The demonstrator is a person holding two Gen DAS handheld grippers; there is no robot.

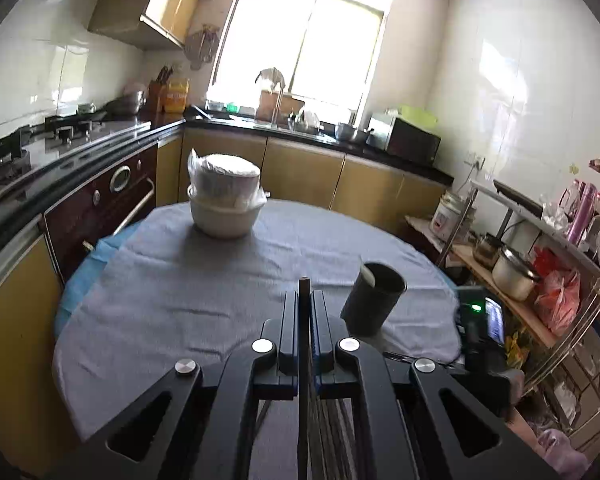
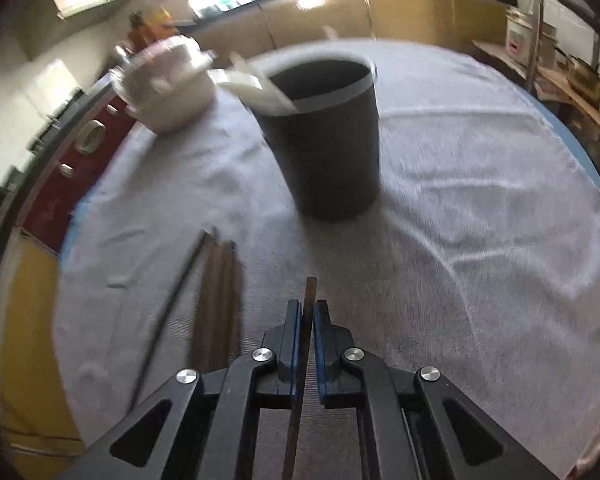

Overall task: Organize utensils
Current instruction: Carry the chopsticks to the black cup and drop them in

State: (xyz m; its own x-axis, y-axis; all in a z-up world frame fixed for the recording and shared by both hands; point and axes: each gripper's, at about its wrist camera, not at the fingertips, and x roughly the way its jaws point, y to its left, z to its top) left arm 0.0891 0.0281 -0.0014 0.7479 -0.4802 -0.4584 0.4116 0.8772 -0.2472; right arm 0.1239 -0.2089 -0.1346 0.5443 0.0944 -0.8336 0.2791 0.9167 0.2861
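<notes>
A dark round utensil cup (image 2: 328,136) stands on the grey cloth of the round table (image 2: 480,208), with a white spoon (image 2: 260,92) leaning out of it. The same cup (image 1: 374,300) shows right of my left gripper (image 1: 304,294), which is shut on a brown chopstick (image 1: 304,285) whose tip pokes out past the fingertips. My right gripper (image 2: 308,304) is shut on another brown chopstick (image 2: 310,288), short of the cup. Several loose chopsticks (image 2: 220,300) lie on the cloth to its left.
Stacked white bowls (image 1: 224,204) in plastic wrap sit at the table's far side. A dark device with a green light (image 1: 482,316) is at the right table edge. Counters, a stove and an oven (image 1: 100,200) run along the left; a cluttered rack (image 1: 548,264) stands right.
</notes>
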